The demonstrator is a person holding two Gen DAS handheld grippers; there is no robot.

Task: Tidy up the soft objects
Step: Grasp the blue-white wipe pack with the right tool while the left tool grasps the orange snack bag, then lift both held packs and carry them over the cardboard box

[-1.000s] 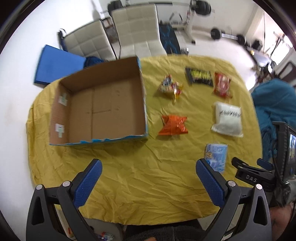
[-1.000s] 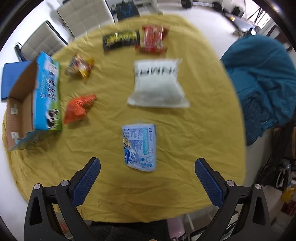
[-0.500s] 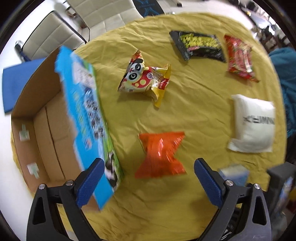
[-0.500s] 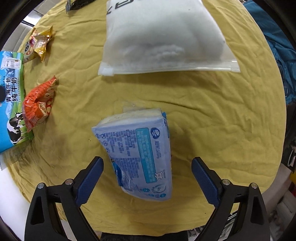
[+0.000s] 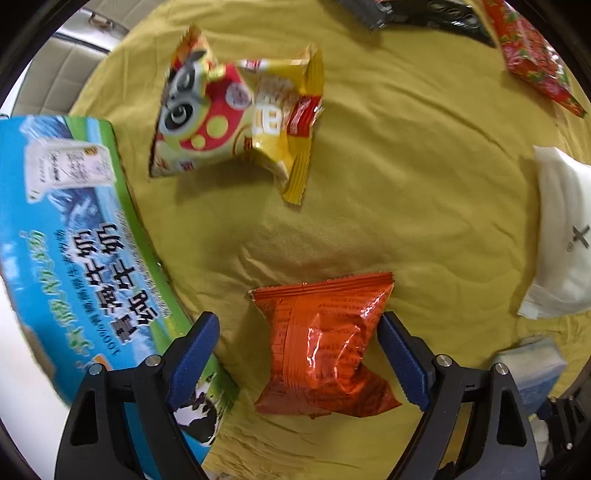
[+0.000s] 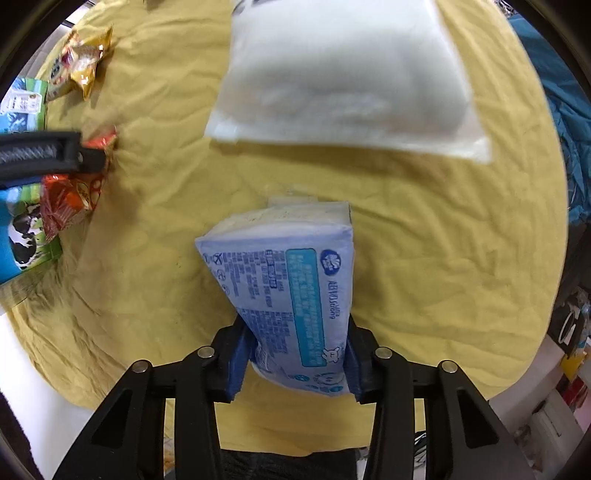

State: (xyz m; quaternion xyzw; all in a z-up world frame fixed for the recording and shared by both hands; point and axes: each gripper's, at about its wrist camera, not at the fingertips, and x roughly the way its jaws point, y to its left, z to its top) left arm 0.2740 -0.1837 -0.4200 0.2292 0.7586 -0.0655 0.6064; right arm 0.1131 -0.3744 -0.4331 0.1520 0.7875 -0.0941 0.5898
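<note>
My left gripper (image 5: pixel 299 350) is open, its blue pads on either side of an orange snack bag (image 5: pixel 325 347) that lies on the yellow cloth; the right pad is close to or touching the bag. My right gripper (image 6: pixel 293 358) is shut on a blue tissue pack (image 6: pixel 291 291). The tissue pack also shows at the lower right in the left wrist view (image 5: pixel 528 365). The orange bag (image 6: pixel 70 199) and the left gripper's finger (image 6: pixel 51 155) show at the left of the right wrist view. A blue milk carton box (image 5: pixel 81 251) stands just left of the left gripper.
A yellow panda snack bag (image 5: pixel 236 118) lies beyond the orange bag. A white plastic pouch (image 6: pixel 343 77) lies beyond the tissue pack. A red bag (image 5: pixel 532 55) and a black bag (image 5: pixel 424 11) lie at the far edge. A teal cloth (image 6: pixel 569 122) is at the right.
My left gripper has dropped down around the orange bag. My right gripper has closed on the tissue pack, which was lying between its open jaws.
</note>
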